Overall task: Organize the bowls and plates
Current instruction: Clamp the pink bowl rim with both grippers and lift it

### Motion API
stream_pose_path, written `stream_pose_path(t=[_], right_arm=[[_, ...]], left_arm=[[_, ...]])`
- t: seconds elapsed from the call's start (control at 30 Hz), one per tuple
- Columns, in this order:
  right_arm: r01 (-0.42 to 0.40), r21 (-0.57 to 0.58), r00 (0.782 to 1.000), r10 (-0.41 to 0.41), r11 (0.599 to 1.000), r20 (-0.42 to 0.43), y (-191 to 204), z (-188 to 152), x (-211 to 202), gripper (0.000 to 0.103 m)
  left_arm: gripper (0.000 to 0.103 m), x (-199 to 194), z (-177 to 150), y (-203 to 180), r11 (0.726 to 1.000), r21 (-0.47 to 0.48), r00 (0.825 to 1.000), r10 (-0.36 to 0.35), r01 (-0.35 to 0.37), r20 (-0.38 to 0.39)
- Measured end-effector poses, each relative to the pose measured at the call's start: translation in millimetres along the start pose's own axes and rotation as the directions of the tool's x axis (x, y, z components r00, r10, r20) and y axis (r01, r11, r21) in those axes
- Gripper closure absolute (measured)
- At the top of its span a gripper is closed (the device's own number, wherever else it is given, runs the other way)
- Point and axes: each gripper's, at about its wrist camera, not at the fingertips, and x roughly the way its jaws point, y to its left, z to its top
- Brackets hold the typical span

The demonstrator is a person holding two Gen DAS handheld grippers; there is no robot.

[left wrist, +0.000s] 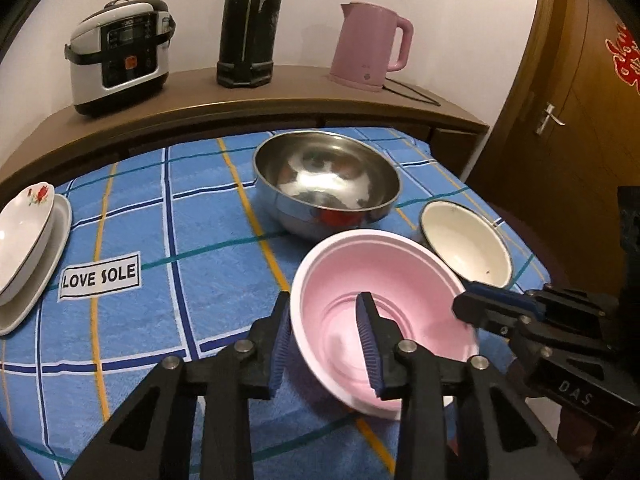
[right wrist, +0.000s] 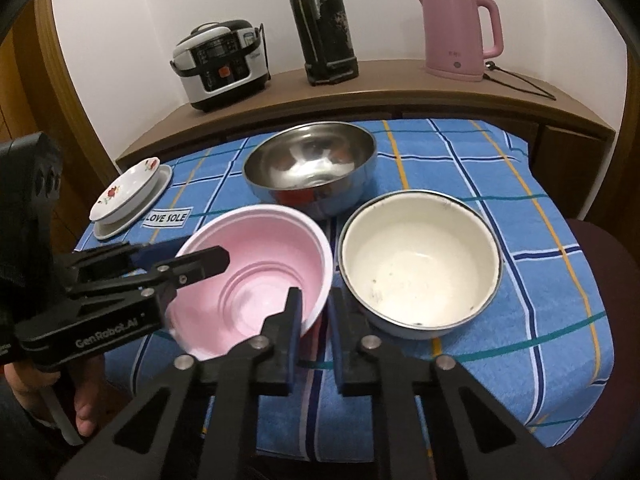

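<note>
A pink plastic bowl [left wrist: 384, 280] [right wrist: 260, 248] is tilted above the blue checked cloth, held on both sides. My left gripper [left wrist: 326, 328] [right wrist: 184, 258] straddles its left rim, one finger inside and one outside. My right gripper [right wrist: 314, 312] [left wrist: 476, 312] pinches its right rim the same way. A steel bowl [left wrist: 326, 184] [right wrist: 310, 164] stands behind it. A white enamel bowl [left wrist: 466, 244] [right wrist: 420, 264] stands to the right. A flowered white plate [left wrist: 24, 232] [right wrist: 124, 190] leans on an oval white plate [left wrist: 36, 292] [right wrist: 158, 186] at the far left.
A wooden shelf [left wrist: 280, 92] behind the table carries a rice cooker [left wrist: 120, 54], a black thermos [left wrist: 248, 24] and a pink kettle [left wrist: 370, 46] with its cord. A wooden door [left wrist: 568, 120] is at the right. The "LOVE SOLE" label [left wrist: 100, 276] is on the cloth.
</note>
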Motion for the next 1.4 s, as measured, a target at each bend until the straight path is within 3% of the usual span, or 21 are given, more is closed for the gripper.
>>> stream_pose_path(t=[0.17,0.83,1.4], right_arm=[[0.004,0.007,1.000,-0.004,1.000,0.010,-1,2,0,0.091],[-0.014,-0.009,0.997,0.015,1.000,0.072,7,12,-20,0.092],[0.009,-0.026,0.991,-0.006,1.000,0.133,6,34,-29,0.091]], left_arm=[[0.081,2,-1,4,1.000,-0.019,1.000,0.004,-0.004,-0.013],[0.081,-33,8,-3,1.000,-0.017,0.996,0.025,-0.024,0.091],[0.081,-33,24,-6,0.999,-0.013,0.993,0.036,-0.035,0.110]])
